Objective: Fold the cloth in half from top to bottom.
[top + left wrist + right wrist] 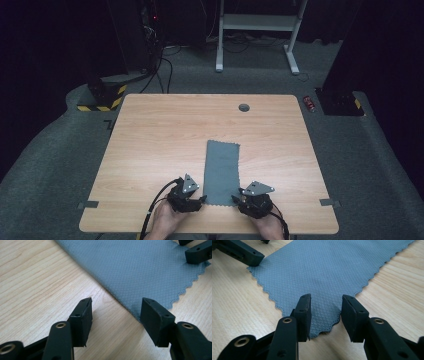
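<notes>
A grey cloth point(221, 172) with pinked edges lies flat on the wooden table point(160, 145) as a long strip, its short end toward me. My left gripper point(204, 198) rests at the cloth's near left corner, held in a hand. In the left gripper view the gripper point(116, 302) is open, and its right jaw touches the cloth point(140, 267) at that corner. My right gripper point(235, 199) sits at the near right corner. In the right gripper view the gripper point(327, 298) is open, its jaws standing either side of the cloth point(324, 267) corner.
A round cable hole point(244, 107) sits near the table's far edge. Tape strips point(88, 204) mark the left and right edges. Beyond the table stand a white desk frame point(257, 30), a yellow-black striped base point(102, 97) and a red can point(309, 103) on the floor.
</notes>
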Demonstrator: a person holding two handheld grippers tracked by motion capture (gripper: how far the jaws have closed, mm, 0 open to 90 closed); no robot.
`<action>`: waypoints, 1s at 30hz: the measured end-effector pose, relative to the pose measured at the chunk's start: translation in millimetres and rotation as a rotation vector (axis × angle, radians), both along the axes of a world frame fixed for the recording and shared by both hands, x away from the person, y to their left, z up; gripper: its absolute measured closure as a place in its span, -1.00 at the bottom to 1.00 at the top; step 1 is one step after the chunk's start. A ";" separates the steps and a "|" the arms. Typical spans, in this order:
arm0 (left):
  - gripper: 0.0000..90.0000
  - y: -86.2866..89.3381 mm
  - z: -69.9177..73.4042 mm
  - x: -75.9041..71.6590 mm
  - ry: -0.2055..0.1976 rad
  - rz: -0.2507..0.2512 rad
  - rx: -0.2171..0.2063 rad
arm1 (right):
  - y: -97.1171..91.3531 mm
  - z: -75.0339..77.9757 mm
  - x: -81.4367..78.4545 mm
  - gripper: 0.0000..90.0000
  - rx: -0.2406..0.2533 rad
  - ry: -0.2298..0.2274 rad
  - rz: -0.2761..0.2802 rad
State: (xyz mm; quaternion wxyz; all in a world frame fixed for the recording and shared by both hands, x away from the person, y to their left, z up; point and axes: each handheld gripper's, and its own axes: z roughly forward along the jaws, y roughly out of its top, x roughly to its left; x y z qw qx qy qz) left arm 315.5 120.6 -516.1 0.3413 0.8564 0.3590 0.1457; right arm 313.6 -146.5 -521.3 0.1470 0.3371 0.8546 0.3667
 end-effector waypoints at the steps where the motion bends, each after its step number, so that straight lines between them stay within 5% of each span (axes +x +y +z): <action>1: -0.04 0.8 -0.5 -0.6 -0.002 0.000 -0.005 | 0.8 0.0 -0.3 0.34 0.000 -0.001 0.005; 9: -0.05 3.7 -1.8 1.1 -0.015 -0.025 -0.015 | 0.9 0.8 -0.9 0.35 0.004 0.011 0.011; 13: -0.06 2.6 1.5 6.6 0.024 -0.042 -0.005 | -1.9 5.3 1.7 0.37 0.024 0.009 -0.001; 18: -0.06 1.7 9.1 16.1 0.022 -0.043 -0.038 | -6.7 13.2 10.1 0.60 0.056 0.020 -0.002; 30: -0.03 -11.6 12.7 61.9 -0.002 -0.008 -0.090 | -2.9 19.0 43.6 0.80 0.073 0.014 -0.016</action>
